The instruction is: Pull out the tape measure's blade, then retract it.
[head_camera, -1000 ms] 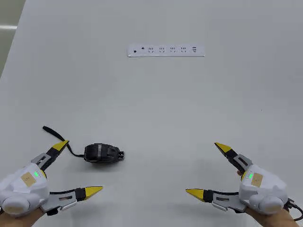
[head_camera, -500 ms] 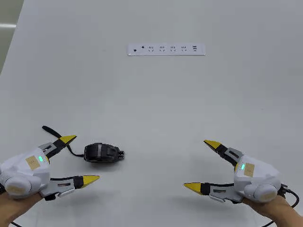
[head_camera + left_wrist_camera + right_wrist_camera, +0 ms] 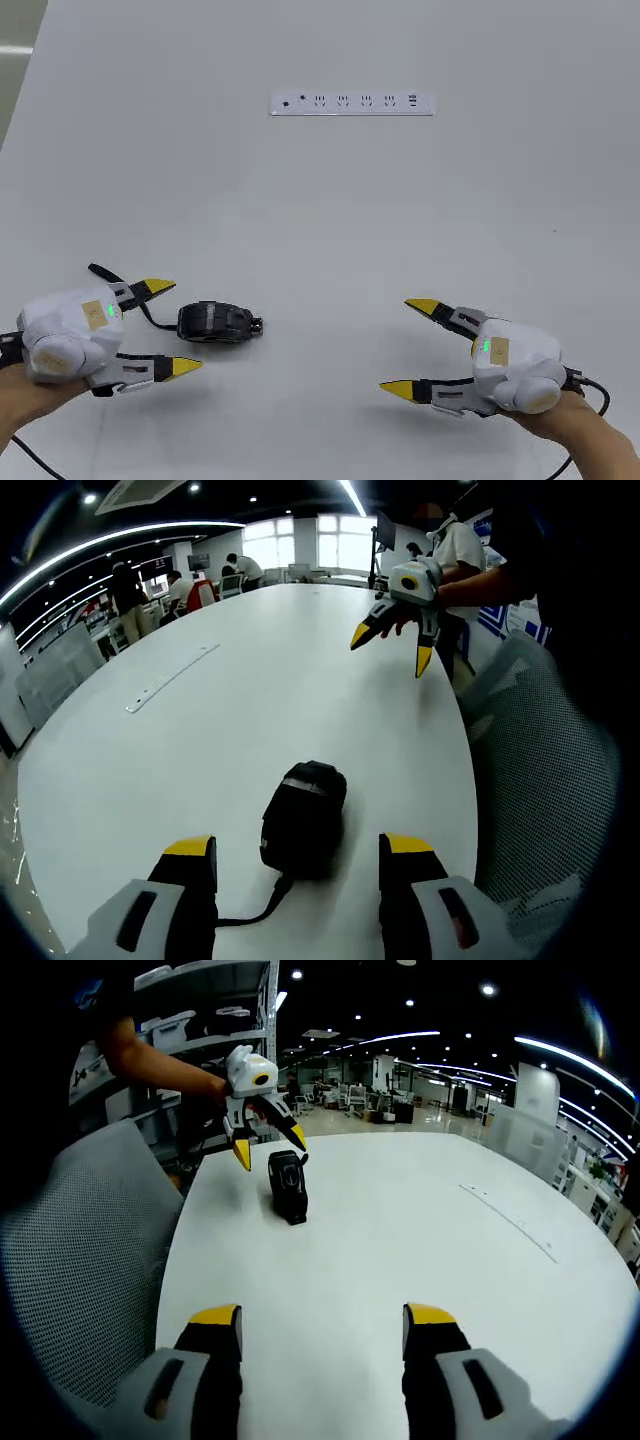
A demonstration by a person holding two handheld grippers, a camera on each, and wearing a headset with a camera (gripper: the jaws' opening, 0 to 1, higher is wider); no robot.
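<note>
Fingers (image 3: 158, 286) spread: left gripper (image 3: 180, 326), right gripper (image 3: 398, 345) | tape measure (image 3: 215, 322) near left | right gripper view: we see mesh chair (image 3: 90, 1260)

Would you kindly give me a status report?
Left claw open at tape measure, not gripping. Right claw open, empty, apart. Nothing pulled out yet. Nothing in the way.

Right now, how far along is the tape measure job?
Nothing looks done: the black oval tape measure lies on the white table with no blade drawn out. In hand: the left hand-held gripper, open, is lined up just short of it, not touching. The right hand-held gripper is open, well apart. Left: grasping, pulling out, retracting.
</note>
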